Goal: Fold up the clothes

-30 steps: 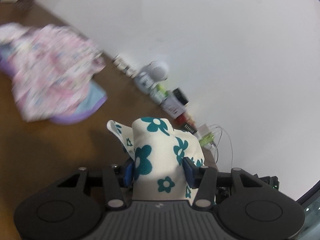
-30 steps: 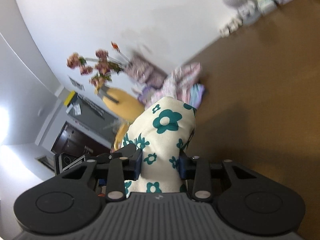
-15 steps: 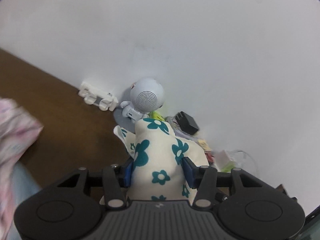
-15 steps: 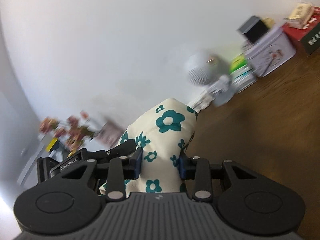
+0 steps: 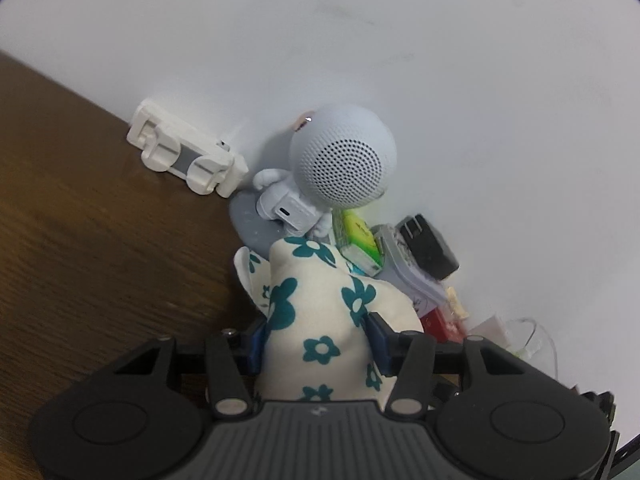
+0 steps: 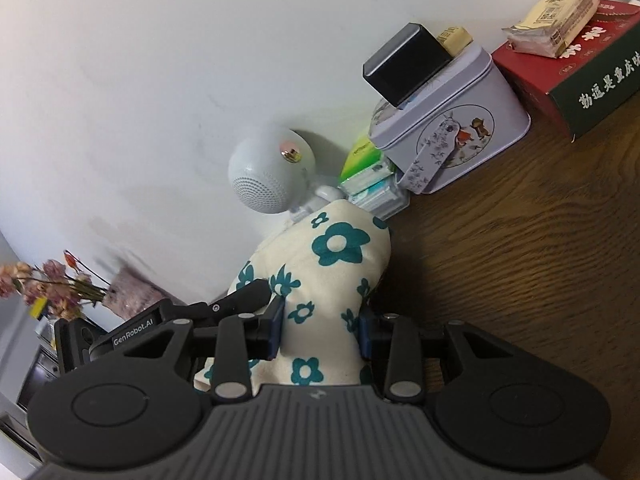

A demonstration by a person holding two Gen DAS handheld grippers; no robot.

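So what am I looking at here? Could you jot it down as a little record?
held item: floral cloth, cream with teal flowers
left gripper: pads on the cloth, jaws opening
right gripper: closed on the same cloth
surface: brown wooden table
along the wall: white round-headed speaker figure, lilac tin with a black box on top, red carton
fold status: cloth bunched up between the grippers, not laid flat
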